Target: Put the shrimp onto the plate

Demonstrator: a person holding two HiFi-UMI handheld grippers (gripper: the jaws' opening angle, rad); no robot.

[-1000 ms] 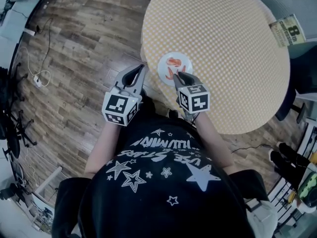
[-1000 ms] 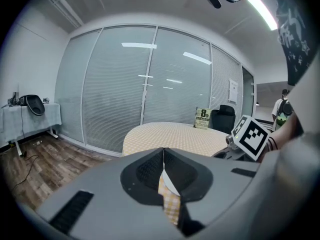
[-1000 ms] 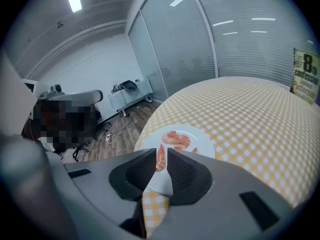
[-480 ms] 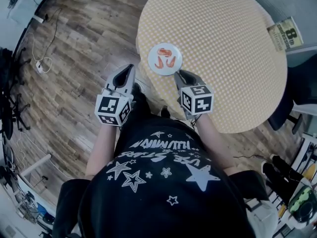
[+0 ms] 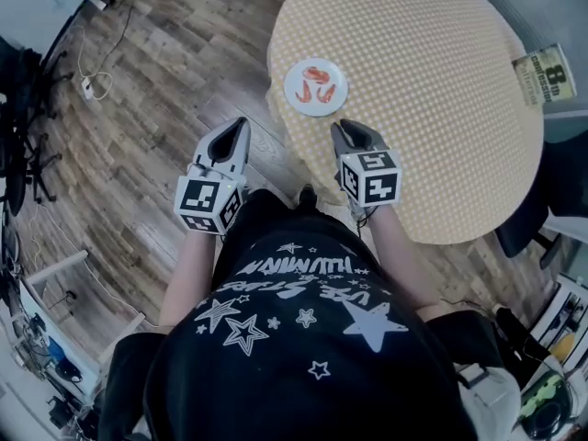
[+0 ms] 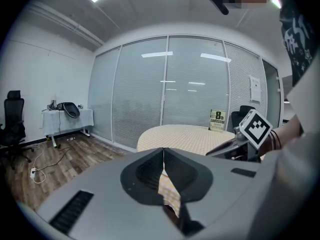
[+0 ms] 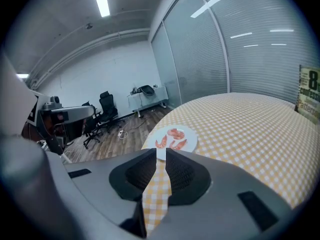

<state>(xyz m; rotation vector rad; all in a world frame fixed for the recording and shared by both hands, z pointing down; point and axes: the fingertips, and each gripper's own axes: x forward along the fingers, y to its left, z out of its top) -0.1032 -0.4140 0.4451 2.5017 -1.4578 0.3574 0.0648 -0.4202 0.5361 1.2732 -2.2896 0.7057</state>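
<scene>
A white plate (image 5: 316, 86) (image 7: 172, 136) sits near the near-left edge of the round yellow-checked table (image 5: 432, 108) (image 7: 250, 129). Three orange shrimp (image 5: 314, 73) (image 7: 175, 132) lie on it. My right gripper (image 5: 338, 127) (image 7: 161, 153) hangs over the table edge just short of the plate. Its jaws stand a narrow slit apart with nothing between them. My left gripper (image 5: 238, 125) (image 6: 163, 150) is held over the floor, left of the table, shut and empty. Neither gripper touches the plate.
A printed card with a large "8" (image 5: 542, 73) (image 6: 217, 120) stands at the table's far right. Wooden floor with cables (image 5: 92, 81) lies to the left. Office chairs (image 7: 105, 104) and a desk (image 6: 65, 116) stand farther off by the walls.
One second ago my right gripper's tip was at the plate; it has since drawn back toward me. The left gripper also pulled back a little, and the plate now shows three shrimp.
</scene>
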